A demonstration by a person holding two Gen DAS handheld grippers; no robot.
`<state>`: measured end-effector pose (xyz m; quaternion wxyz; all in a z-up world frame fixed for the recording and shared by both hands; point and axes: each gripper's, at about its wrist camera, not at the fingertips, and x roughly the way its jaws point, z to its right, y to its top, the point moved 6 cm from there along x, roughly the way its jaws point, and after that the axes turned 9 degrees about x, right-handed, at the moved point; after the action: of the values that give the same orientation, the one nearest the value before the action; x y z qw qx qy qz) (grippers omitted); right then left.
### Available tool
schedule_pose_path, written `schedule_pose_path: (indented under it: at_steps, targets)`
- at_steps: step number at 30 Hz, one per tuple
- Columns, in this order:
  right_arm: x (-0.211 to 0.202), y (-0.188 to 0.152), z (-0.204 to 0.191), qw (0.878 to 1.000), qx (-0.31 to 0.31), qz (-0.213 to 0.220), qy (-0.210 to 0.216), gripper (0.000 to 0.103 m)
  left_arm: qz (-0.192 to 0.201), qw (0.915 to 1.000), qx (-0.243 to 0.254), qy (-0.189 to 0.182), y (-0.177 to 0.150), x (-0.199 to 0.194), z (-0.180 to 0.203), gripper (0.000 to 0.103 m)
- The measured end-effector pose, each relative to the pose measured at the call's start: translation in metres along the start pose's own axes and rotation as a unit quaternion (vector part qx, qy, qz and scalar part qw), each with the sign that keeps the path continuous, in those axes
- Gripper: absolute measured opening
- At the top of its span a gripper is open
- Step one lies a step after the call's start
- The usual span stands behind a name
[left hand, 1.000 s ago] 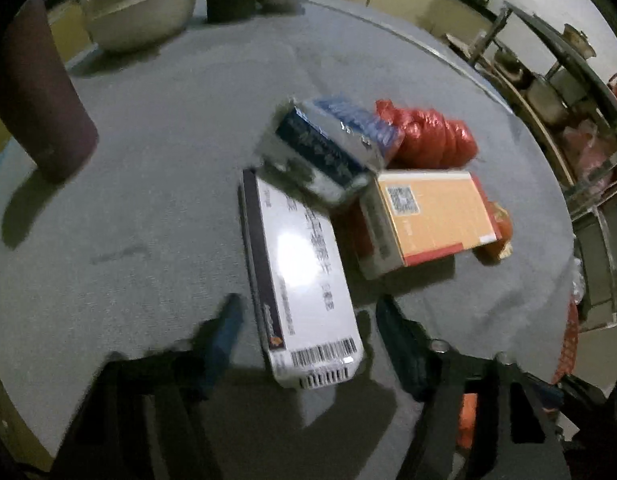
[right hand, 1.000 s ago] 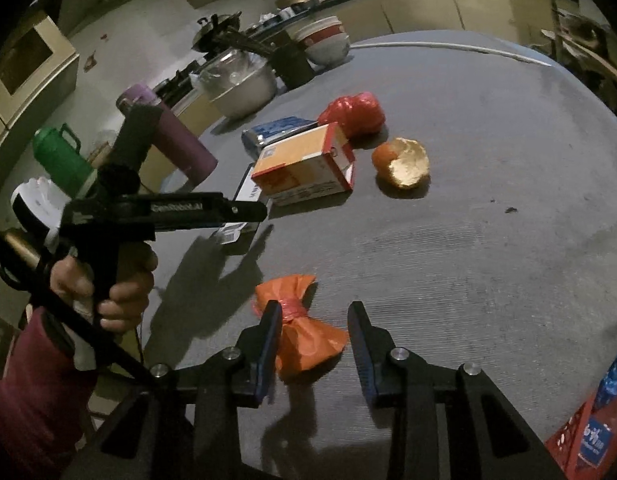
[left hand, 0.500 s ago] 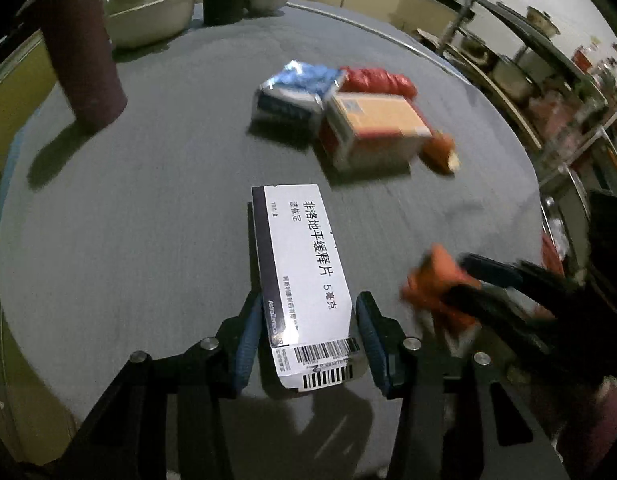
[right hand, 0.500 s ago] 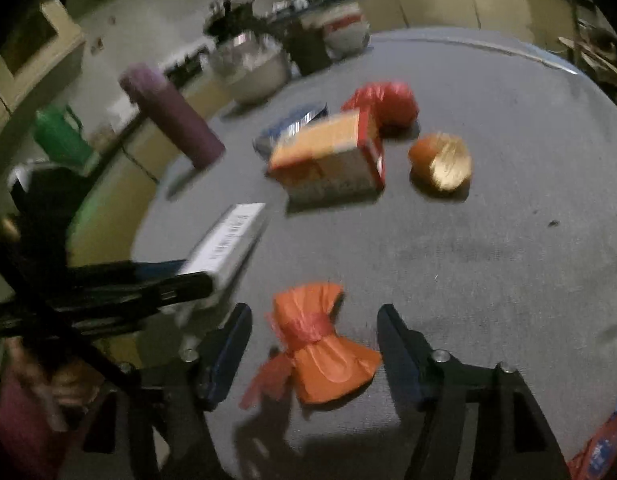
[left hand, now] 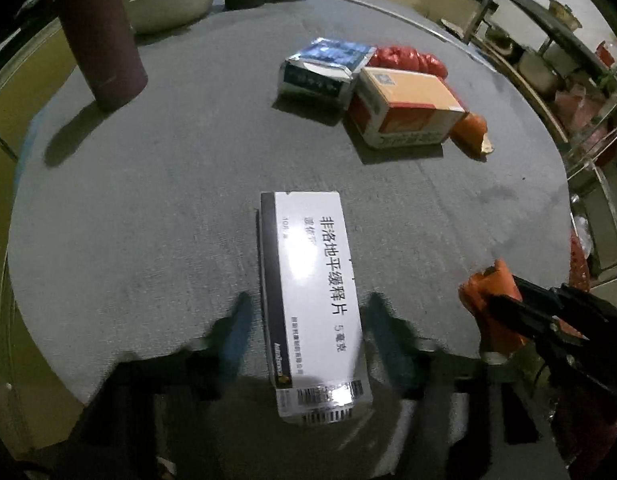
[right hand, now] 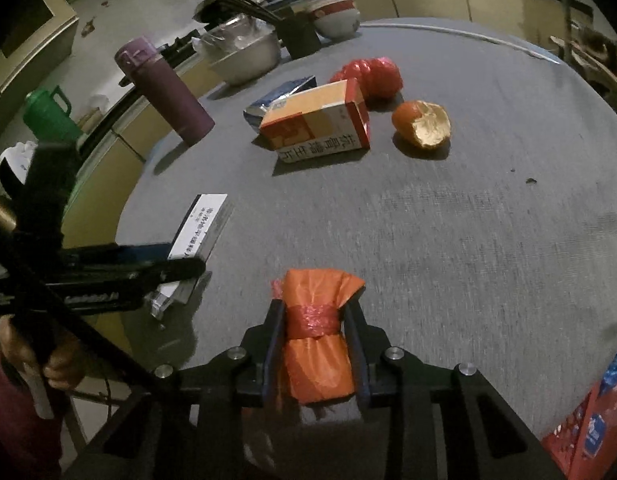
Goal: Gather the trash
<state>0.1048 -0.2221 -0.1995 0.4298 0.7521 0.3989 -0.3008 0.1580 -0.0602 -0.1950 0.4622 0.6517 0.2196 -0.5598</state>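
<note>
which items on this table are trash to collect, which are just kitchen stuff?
Trash:
orange bag, held in right tool
white box, between the fingers of left tool
orange box
blue packet
red bag
orange peel

Just lying about:
purple flask
steel bowl
dark cup
ceramic bowl

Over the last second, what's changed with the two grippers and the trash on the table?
The right gripper closed its fingers on the orange bag, which it only straddled before. The left gripper moved up to the white medicine box and now straddles it, jaws apart. The orange box, blue packet, red bag and orange peel stayed put.
</note>
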Motion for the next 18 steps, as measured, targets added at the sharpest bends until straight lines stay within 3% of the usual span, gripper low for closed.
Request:
schedule_pose_path:
  at_steps: [3,10,18]
  targets:
    - [-0.005,-0.005,-0.005,1.0,-0.007,0.009,0.013,0.031,0.004,0.9999,-0.009,-0.013,0.0,-0.004,0.004,0.047]
    - [-0.048,0.006,-0.009,0.996,0.02,0.064,0.063,0.031,0.059,0.9971,0.017,0.044,0.003,-0.054,0.02,0.047]
    - [-0.107,0.018,0.001,0.987,0.045,0.132,0.086,0.031,0.135,0.9829,0.062,0.108,0.021,-0.115,0.06,0.047]
